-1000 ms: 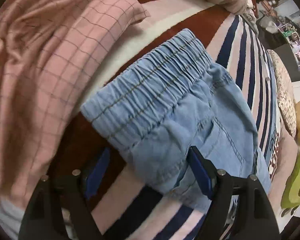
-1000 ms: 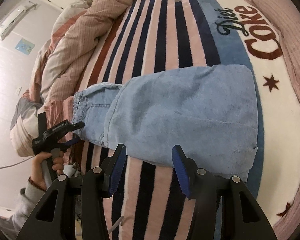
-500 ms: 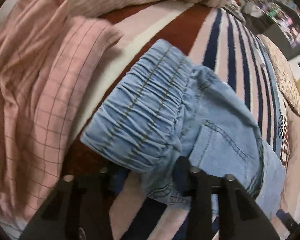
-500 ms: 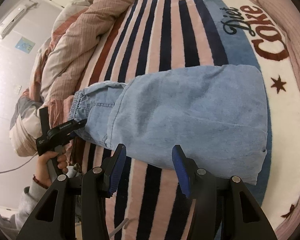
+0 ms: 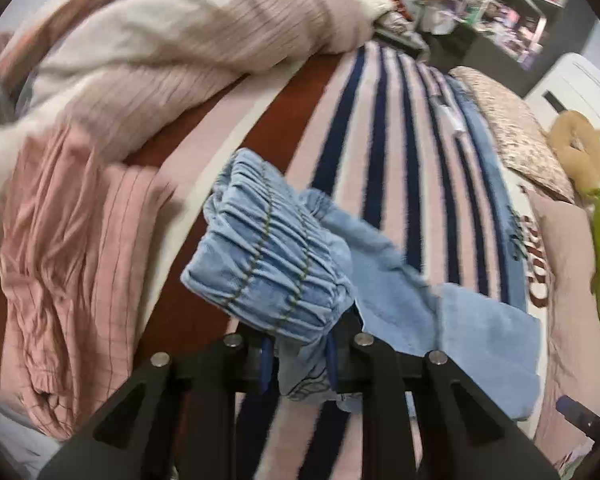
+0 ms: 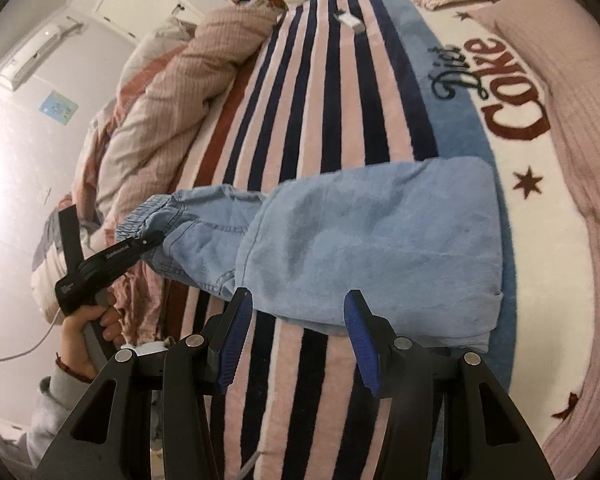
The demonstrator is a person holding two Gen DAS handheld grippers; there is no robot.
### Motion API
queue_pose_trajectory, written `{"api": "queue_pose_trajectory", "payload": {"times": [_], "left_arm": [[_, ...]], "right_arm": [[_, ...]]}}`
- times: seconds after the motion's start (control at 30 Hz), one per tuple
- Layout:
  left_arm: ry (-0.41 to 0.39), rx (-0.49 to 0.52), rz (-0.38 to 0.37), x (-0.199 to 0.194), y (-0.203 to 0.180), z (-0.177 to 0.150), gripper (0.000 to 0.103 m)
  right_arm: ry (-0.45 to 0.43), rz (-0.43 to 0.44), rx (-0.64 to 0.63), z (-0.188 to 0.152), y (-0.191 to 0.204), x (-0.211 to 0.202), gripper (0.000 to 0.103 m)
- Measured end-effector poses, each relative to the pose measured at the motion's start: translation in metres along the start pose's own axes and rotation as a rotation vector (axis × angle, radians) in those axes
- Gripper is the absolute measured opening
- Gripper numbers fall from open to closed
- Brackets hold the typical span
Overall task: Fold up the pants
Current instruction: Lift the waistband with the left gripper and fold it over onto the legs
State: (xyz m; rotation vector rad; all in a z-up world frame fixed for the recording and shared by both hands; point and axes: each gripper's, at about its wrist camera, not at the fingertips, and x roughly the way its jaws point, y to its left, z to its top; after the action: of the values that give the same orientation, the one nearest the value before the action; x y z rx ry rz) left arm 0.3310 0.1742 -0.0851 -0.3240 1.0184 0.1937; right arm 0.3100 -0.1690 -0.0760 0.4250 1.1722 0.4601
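Light blue denim pants [image 6: 372, 248] lie across a striped blanket [image 6: 324, 92], legs folded over to the right. My left gripper [image 5: 298, 354] is shut on the pants' elastic waistband [image 5: 268, 256] and holds it bunched and lifted off the blanket. In the right wrist view that same left gripper [image 6: 150, 242] pinches the waistband [image 6: 148, 216] at the left, held by a hand [image 6: 86, 320]. My right gripper [image 6: 298, 330] hovers open above the near edge of the folded legs, with nothing pressed between its blue pads [image 6: 358, 336].
A pink checked garment [image 5: 68, 272] lies left of the waistband, with a heaped ribbed duvet [image 5: 188, 44] behind it. Pillows [image 5: 516, 132] and plush toys [image 5: 580, 152] line the right side. A small white object [image 6: 350, 22] rests far up the blanket.
My left gripper closed on the waistband and lifted it, rolling as it rose; the waistband is now bunched and off the blanket. My right gripper rose slightly and stayed open.
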Motion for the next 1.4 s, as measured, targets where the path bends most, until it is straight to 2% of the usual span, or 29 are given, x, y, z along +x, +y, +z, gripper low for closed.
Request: {"api": "queue_pose_trajectory", "payload": {"times": [0.23, 0.37, 0.57, 0.77, 0.97, 1.17, 1.23, 1.33, 1.37, 1.4], "left_arm": [[-0.055, 0.136, -0.051, -0.038, -0.064, 0.008, 0.016], [-0.059, 0.225, -0.086, -0.051, -0.109, -0.002, 0.015], [-0.023, 0.345, -0.155, -0.048, -0.176, -0.024, 0.012], [0.066, 0.446, -0.209, -0.021, -0.232, -0.061, 0.010], [0.146, 0.534, -0.186, 0.010, -0.257, -0.098, 0.010], [0.209, 0.598, -0.171, 0.013, -0.254, -0.102, 0.013], [0.233, 0.602, -0.177, 0.008, -0.247, -0.100, 0.018], [0.278, 0.570, -0.236, -0.005, -0.228, -0.096, 0.038], [0.288, 0.543, -0.281, -0.013, -0.218, -0.094, 0.060], [0.281, 0.520, -0.299, -0.020, -0.212, -0.093, 0.070]], "right_arm": [[-0.049, 0.002, 0.016, -0.003, -0.006, -0.028, 0.044], [-0.064, 0.002, 0.034, -0.005, -0.017, -0.042, 0.044], [-0.083, -0.007, 0.068, -0.010, -0.041, -0.059, 0.044], [-0.085, -0.016, 0.116, -0.017, -0.070, -0.068, 0.044], [-0.073, -0.015, 0.166, -0.024, -0.097, -0.072, 0.044], [-0.047, -0.015, 0.185, -0.024, -0.108, -0.063, 0.045], [-0.037, -0.003, 0.193, -0.020, -0.108, -0.057, 0.053], [-0.030, 0.014, 0.186, -0.009, -0.101, -0.047, 0.056], [-0.028, 0.020, 0.181, -0.005, -0.098, -0.044, 0.057], [-0.028, 0.023, 0.179, -0.002, -0.095, -0.041, 0.060]]}}
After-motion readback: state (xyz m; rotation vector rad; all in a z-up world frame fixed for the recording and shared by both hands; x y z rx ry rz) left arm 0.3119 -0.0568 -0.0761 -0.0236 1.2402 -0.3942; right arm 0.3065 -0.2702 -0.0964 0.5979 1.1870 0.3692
